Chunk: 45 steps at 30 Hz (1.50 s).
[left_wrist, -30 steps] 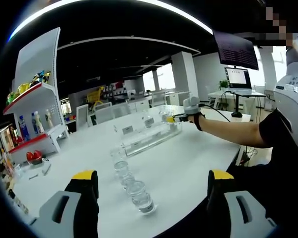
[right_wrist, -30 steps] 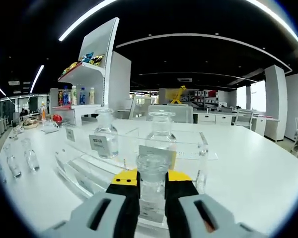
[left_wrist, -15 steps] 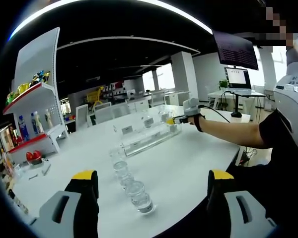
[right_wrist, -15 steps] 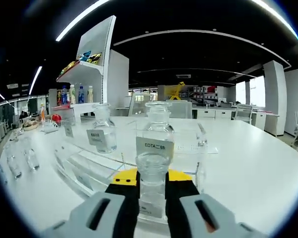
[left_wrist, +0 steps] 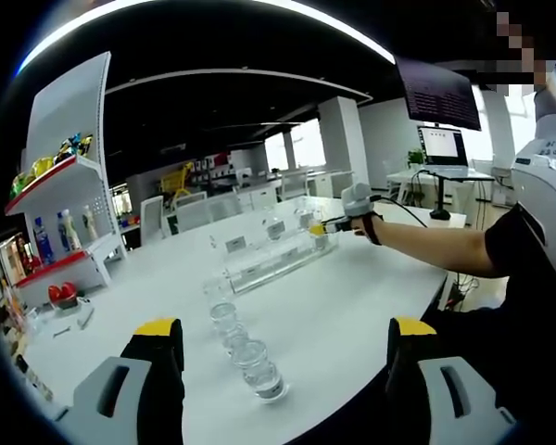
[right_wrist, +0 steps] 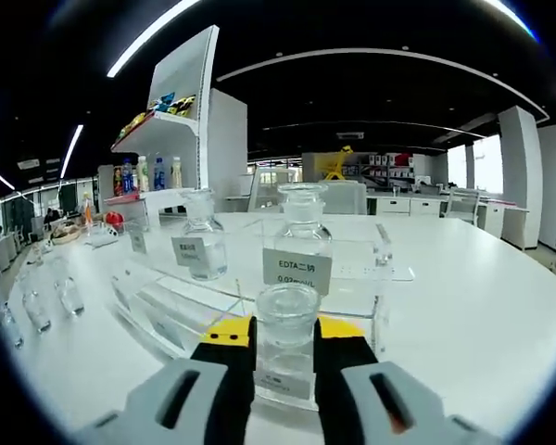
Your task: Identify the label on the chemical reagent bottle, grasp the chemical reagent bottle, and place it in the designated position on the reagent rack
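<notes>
Gripping a clear glass reagent bottle (right_wrist: 286, 348) between its yellow-tipped jaws, the right gripper (right_wrist: 284, 357) holds it just short of the transparent reagent rack (right_wrist: 213, 297), which stands on the white surface (right_wrist: 463, 306). Straight ahead of the jaws, a white label card (right_wrist: 297, 271) reading "EDTA" fronts the rack, and behind it a second bottle (right_wrist: 302, 227) stands in a rack slot. Left of the jaws, a third bottle (right_wrist: 202, 246) sits in the rack behind its own label. Farther left, two small bottles (right_wrist: 54, 301) stand on the surface, apart from the rack.

In the left gripper view, the left gripper (left_wrist: 283, 348) hovers with its jaws spread wide and nothing between them. Between and just beyond its jaws, a short row of clear bottles (left_wrist: 243, 343) stands on the surface. Well beyond, the rack (left_wrist: 269, 255) lies across the surface, with the right gripper (left_wrist: 338, 221) at its right end on a person's outstretched arm (left_wrist: 426, 248).
</notes>
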Available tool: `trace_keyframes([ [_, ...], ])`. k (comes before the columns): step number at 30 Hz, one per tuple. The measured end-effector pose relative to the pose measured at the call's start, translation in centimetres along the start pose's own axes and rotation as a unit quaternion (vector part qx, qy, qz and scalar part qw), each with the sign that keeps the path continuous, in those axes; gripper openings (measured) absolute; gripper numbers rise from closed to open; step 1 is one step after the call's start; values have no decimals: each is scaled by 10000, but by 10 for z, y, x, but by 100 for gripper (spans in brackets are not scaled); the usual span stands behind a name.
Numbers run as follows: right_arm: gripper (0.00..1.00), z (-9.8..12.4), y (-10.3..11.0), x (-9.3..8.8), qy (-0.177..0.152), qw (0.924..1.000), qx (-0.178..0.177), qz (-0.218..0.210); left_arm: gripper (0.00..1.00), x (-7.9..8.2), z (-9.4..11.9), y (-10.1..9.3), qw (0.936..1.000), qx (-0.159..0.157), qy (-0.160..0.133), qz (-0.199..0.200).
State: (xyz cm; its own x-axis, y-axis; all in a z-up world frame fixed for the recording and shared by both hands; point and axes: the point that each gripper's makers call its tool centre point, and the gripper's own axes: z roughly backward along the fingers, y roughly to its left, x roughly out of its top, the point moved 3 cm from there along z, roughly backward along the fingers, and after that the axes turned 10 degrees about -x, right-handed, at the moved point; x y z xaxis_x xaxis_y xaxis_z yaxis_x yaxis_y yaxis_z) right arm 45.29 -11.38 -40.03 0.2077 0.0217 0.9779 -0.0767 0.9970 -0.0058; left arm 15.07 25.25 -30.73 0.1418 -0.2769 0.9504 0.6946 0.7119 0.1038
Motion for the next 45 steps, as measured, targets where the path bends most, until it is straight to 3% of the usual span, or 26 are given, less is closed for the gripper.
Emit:
trace_keyframes([
  [8,39,12,5,2,3,9999,99,52,91,0,0,-3,10000,-40,-19,-10],
  [12,53,18,4,-1,19,9997,258,-46,91,-2,-2,-3,10000,-47,-34,43],
  [15,63,32,5,2,-175,9987,390,-267,91,-2,-5,-5,9999,-95,-46,46],
  [19,77,50,0,4,-254,9988,348,-216,91,-1,-7,-8,9998,-150,-79,43],
  [24,90,77,-3,21,-535,9967,490,-356,91,3,-10,-13,9997,-209,-128,25],
  [28,95,108,-6,35,-881,9929,642,-477,91,7,-11,-19,9995,-256,-155,-36],
  [32,96,138,-18,42,-983,9935,450,-364,91,10,-11,-21,9994,-280,-186,-64],
  [35,97,159,-28,42,-986,9940,375,-277,90,10,-11,-22,9993,-297,-191,-74],
  [39,97,184,-38,38,-905,9935,392,-565,90,13,-13,-26,9990,-354,-241,-85],
  [45,97,226,-56,38,-1060,9920,172,-668,90,15,-20,-31,9984,-482,-260,-111],
])
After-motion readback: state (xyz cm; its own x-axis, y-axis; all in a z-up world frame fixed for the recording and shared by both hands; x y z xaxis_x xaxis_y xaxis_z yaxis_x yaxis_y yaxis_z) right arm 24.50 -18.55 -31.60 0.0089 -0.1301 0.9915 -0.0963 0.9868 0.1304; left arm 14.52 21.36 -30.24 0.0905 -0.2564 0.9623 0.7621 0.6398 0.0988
